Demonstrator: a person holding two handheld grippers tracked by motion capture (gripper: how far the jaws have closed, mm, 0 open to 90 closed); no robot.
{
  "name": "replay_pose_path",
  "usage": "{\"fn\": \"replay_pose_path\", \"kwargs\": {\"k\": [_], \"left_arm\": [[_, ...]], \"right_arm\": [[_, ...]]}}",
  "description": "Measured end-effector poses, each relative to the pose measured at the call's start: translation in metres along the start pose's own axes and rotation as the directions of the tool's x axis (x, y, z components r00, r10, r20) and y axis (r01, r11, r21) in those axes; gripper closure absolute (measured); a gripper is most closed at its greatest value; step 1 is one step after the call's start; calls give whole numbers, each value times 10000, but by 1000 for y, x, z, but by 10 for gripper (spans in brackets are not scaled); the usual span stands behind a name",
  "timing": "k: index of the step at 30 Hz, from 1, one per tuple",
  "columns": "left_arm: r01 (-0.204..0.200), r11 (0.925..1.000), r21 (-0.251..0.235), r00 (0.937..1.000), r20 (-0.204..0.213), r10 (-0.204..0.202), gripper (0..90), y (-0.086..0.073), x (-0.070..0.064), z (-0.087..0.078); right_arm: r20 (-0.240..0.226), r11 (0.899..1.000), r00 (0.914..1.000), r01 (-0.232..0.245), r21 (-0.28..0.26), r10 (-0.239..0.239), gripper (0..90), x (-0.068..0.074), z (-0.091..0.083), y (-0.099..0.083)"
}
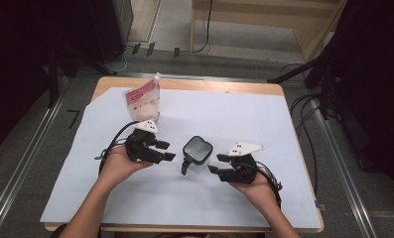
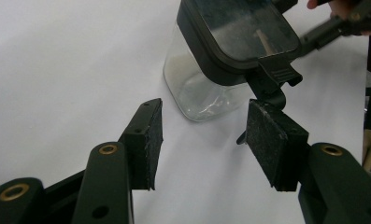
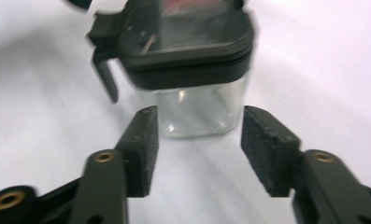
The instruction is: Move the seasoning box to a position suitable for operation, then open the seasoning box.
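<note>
we find the left gripper (image 1: 165, 150) and right gripper (image 1: 215, 163) both open, flanking the lidded jar (image 1: 197, 153), neither touching.

The jar (image 3: 192, 70) is motion-blurred in the right gripper view, its lid cut off by the top edge.

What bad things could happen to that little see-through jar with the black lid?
1. The right gripper is open and aimed at the jar, whose glass looks smooth, so a loose grip might slip or tip it over.
2. The left gripper is open beside the lid's clasp; a bump could shove the jar or pop the clasp.
</note>
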State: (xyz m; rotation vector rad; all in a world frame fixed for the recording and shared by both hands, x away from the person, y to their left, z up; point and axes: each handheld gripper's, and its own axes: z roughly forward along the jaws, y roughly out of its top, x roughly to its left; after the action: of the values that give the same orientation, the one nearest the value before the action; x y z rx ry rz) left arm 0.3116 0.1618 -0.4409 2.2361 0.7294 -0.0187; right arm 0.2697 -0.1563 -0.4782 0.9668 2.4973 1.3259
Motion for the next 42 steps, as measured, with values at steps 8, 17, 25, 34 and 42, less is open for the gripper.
{"fn": "replay_pose_path", "kwargs": {"k": [8, 17, 25, 34, 42], "left_arm": [[-26, 10000, 63, 10000, 51, 26, 541, 0, -2, 3], [-118, 9998, 184, 9995, 280, 113, 776, -2, -7, 9], [-193, 9980, 605, 9961, 873, 140, 900, -1, -12, 22], [-7, 9978, 662, 9950, 1002, -60, 900, -4, -15, 30], [-79, 9984, 563, 9955, 952, 25, 900, -2, -21, 33]], "right_arm": [[-57, 9987, 9989, -463, -206, 462, 673, -14, -3, 1], [-330, 9947, 9941, -1028, 73, 1030, 846, -14, 3, 3], [-240, 9960, 9957, -893, 51, 894, 900, -10, 7, 6], [-134, 9961, 9963, -848, 225, 851, 900, -9, 12, 8], [-88, 9958, 9962, -866, 290, 869, 900, -8, 16, 9]]}}
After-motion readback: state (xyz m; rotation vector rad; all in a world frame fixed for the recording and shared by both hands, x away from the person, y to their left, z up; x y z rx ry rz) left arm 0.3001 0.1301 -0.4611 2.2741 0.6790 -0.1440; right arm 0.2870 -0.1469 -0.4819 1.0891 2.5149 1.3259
